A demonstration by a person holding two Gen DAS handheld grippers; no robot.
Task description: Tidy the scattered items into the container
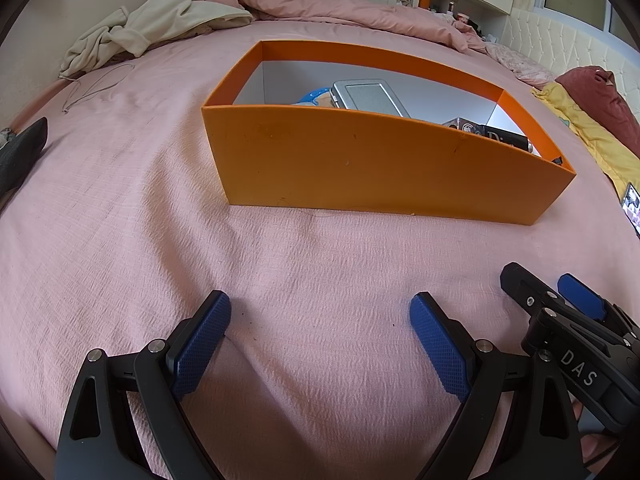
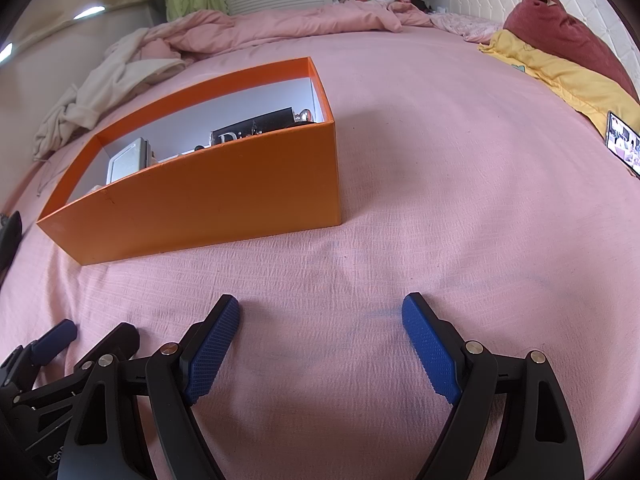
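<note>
An orange box (image 1: pixel 360 164) with a white inside stands on the pink bed; it also shows in the right wrist view (image 2: pixel 224 196). Inside lie a silver tin (image 1: pixel 368 98), a blue item (image 1: pixel 316 94) and a black box with white lettering (image 1: pixel 500 138). The tin (image 2: pixel 126 162) and the black box (image 2: pixel 256 128) also show in the right wrist view. My left gripper (image 1: pixel 320 312) is open and empty over the sheet in front of the box. My right gripper (image 2: pixel 320 312) is open and empty, to the right of the left one.
A cream garment (image 1: pixel 160 20) and a crumpled pink duvet (image 1: pixel 340 4) lie at the far side. Yellow and maroon pillows (image 2: pixel 560 52) and a lit phone (image 2: pixel 624 142) lie to the right. A dark object (image 1: pixel 20 152) sits at the left edge.
</note>
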